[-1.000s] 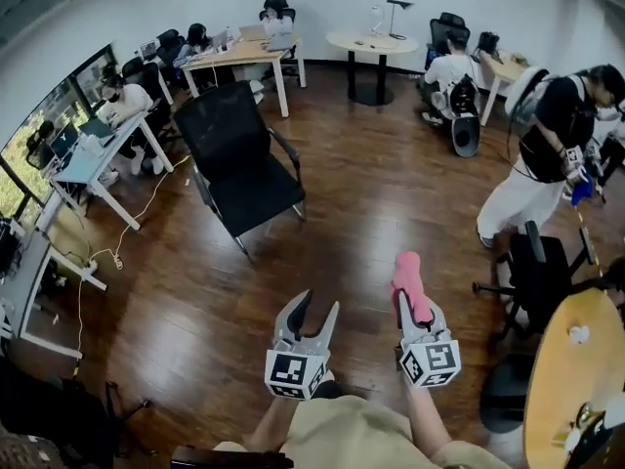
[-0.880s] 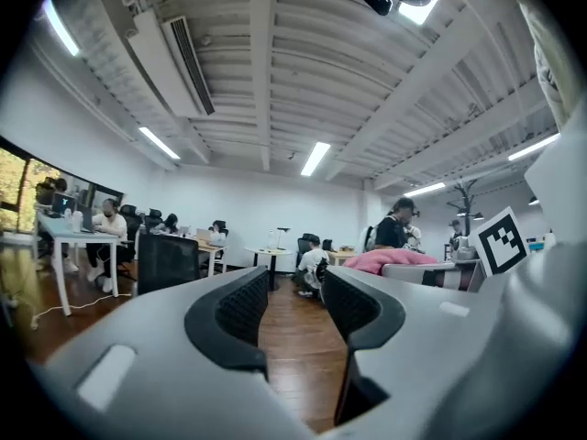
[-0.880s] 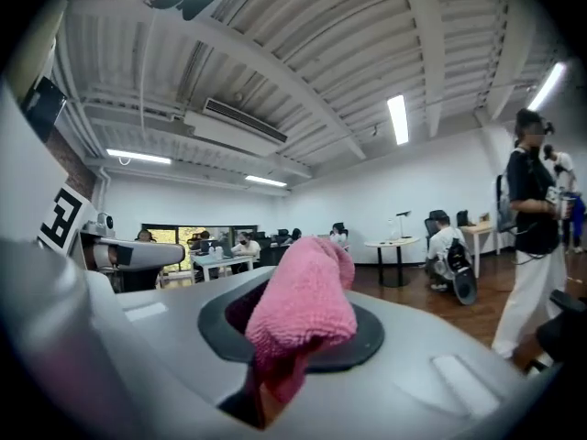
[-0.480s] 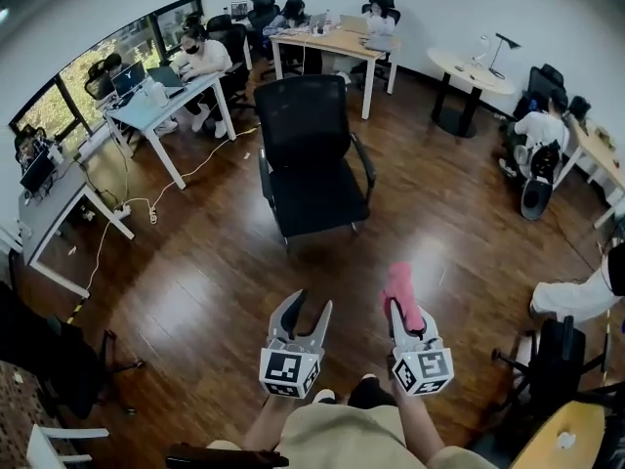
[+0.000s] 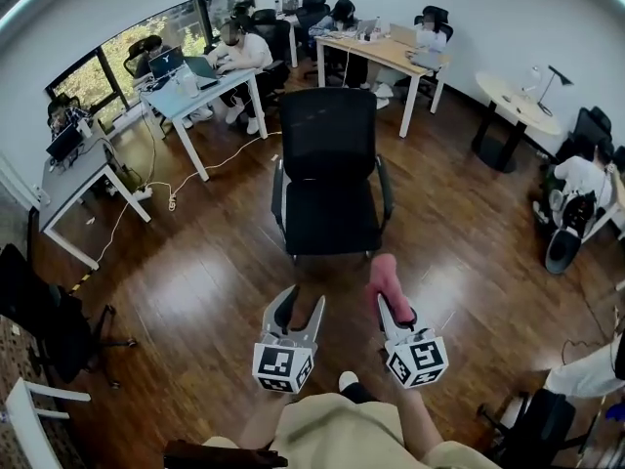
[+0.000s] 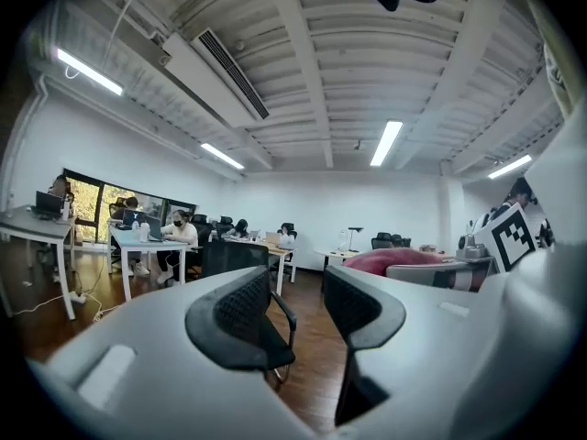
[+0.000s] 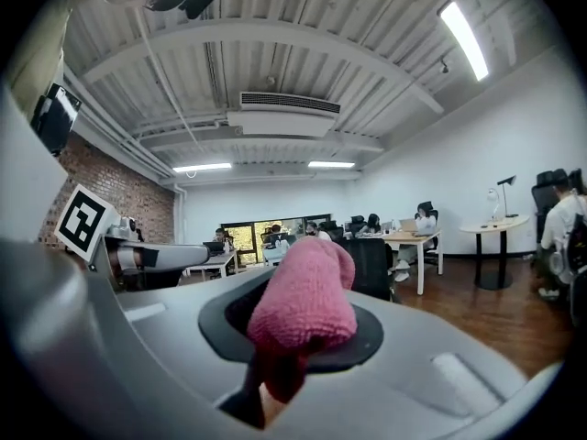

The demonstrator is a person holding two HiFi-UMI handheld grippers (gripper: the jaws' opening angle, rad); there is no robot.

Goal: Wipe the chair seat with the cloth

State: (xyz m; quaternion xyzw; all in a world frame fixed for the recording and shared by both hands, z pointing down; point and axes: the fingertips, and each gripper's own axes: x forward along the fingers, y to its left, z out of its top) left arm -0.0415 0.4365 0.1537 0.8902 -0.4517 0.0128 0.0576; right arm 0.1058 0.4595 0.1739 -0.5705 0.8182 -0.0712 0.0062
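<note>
A black office chair (image 5: 330, 179) with a mesh back and a bare black seat (image 5: 331, 219) stands on the wood floor straight ahead of me, facing me. My right gripper (image 5: 388, 297) is shut on a rolled pink cloth (image 5: 384, 279), which sticks out past the jaws (image 7: 304, 298). It hovers just short of the seat's front right corner. My left gripper (image 5: 298, 311) is open and holds nothing; between its jaws the chair (image 6: 240, 266) shows in the left gripper view, some way off.
White desks (image 5: 200, 91) with seated people stand at the back left, a wooden desk (image 5: 386, 55) behind the chair, a round table (image 5: 518, 106) at the back right. A cable (image 5: 186, 179) runs over the floor at left. Another black chair (image 5: 49, 325) stands at the left edge.
My view has swung so the chair went from the upper left to straight ahead and closer. Both grippers kept their states, the cloth still held in the right one.
</note>
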